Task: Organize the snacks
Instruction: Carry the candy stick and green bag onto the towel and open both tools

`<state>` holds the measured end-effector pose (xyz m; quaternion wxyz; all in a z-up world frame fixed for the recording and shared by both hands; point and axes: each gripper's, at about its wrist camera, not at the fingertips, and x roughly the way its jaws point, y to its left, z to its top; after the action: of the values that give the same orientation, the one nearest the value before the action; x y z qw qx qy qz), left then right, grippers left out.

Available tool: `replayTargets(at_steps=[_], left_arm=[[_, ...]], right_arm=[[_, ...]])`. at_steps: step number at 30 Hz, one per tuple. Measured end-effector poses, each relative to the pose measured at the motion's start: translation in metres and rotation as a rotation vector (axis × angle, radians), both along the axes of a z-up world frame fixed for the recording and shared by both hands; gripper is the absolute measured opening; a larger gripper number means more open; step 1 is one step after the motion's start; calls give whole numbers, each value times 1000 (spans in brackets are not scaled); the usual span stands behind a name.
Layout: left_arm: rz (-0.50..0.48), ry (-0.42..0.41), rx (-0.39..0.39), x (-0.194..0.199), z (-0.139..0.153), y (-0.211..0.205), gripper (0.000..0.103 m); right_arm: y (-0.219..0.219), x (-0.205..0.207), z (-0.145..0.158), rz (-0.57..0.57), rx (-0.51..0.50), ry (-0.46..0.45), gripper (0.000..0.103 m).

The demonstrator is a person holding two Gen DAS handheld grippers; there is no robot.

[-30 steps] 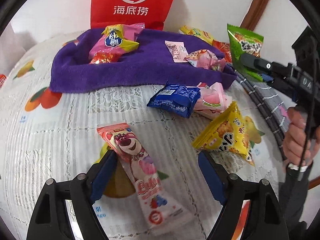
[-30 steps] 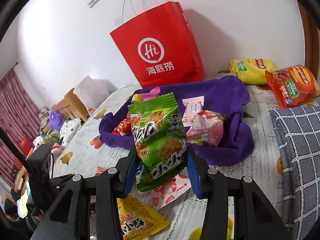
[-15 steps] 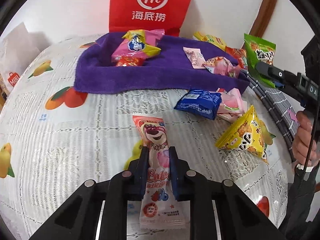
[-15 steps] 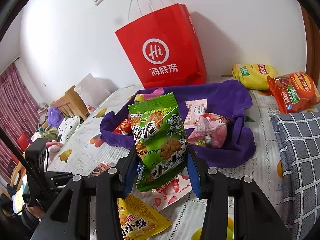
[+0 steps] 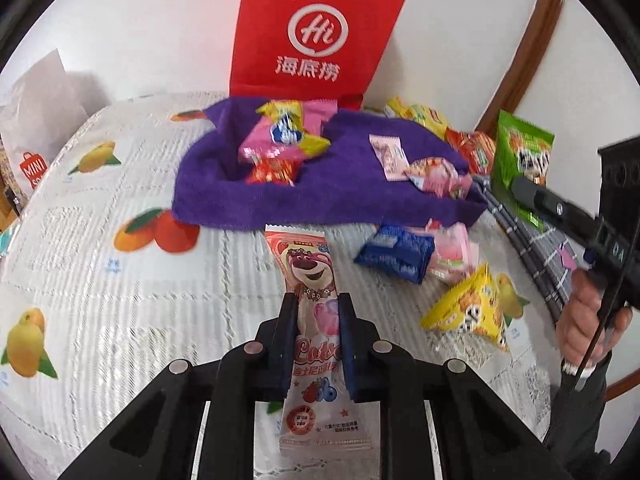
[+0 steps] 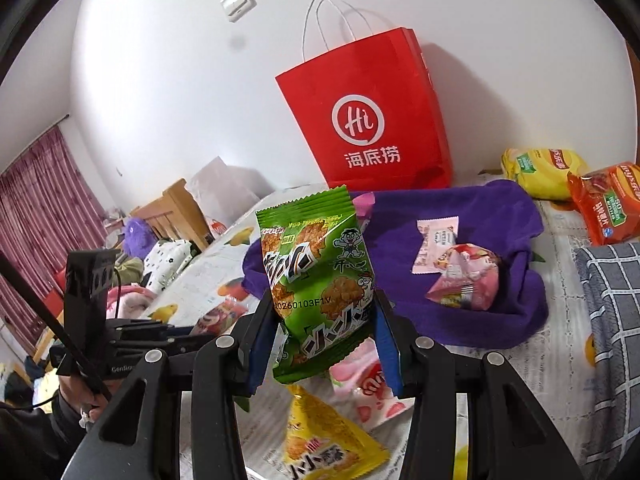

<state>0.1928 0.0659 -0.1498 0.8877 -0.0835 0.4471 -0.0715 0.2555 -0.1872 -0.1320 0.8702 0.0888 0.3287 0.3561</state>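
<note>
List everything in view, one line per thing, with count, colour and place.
Paper bag: one, red, against the wall behind the towel.
Towel: one, purple, on the tablecloth, holding several packets.
Tablecloth: one, white with fruit prints.
Bear packet: one, pink, in the left gripper.
Green packet: one, in the right gripper.
Blue packet: one, on the tablecloth.
Yellow triangle packet: one, on the tablecloth.
Chip bags: two, yellow and orange, beyond the towel.
Checked cloth: one, grey, right edge.
Left gripper: shut on bear packet.
Right gripper: shut on green packet.
</note>
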Motion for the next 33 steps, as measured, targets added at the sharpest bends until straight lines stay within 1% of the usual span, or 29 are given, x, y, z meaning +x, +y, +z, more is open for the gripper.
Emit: replayTargets(at_steps=[5,9,12,15,19,22,24,25,27,29,30,32,33], left_arm=[[26,-40,2,16,20,9,18],[40,-75,-2,36,37,14,18],[56,-111,17,52,50,14,18],[53,-127,-7,70,61,14,18],[47,-142,-27,95,74,9,18],[37,-144,-44,113,77,3,18],[34,-144,-44,125,76,-1,18],[33,-143,-40,130,74,-4,18],[28,-140,-38,139,68,-8,18],[28,-128,-56,148,59,-8,18],[31,-118,-64,152,54,-8,18],[20,-76,-50,158,44,-10,18],[23,-75,-60,159,41,-10,18]], right_arm=[[5,7,19,-35,-19,20,46],[7,21,41,-103,-31,17,46],[9,32,57,-147,-40,10,46],[10,46,71,-178,-28,4,46],[9,63,77,-232,-27,-5,46],[7,77,68,-263,-40,-6,46],[3,87,52,-275,-38,18,46],[3,91,44,-277,-36,36,46],[1,101,24,-275,-45,98,46],[2,107,8,-247,-42,143,46],[3,111,0,-239,-51,172,46],[8,117,-11,-236,-72,210,46],[10,117,-15,-229,-75,217,46]])
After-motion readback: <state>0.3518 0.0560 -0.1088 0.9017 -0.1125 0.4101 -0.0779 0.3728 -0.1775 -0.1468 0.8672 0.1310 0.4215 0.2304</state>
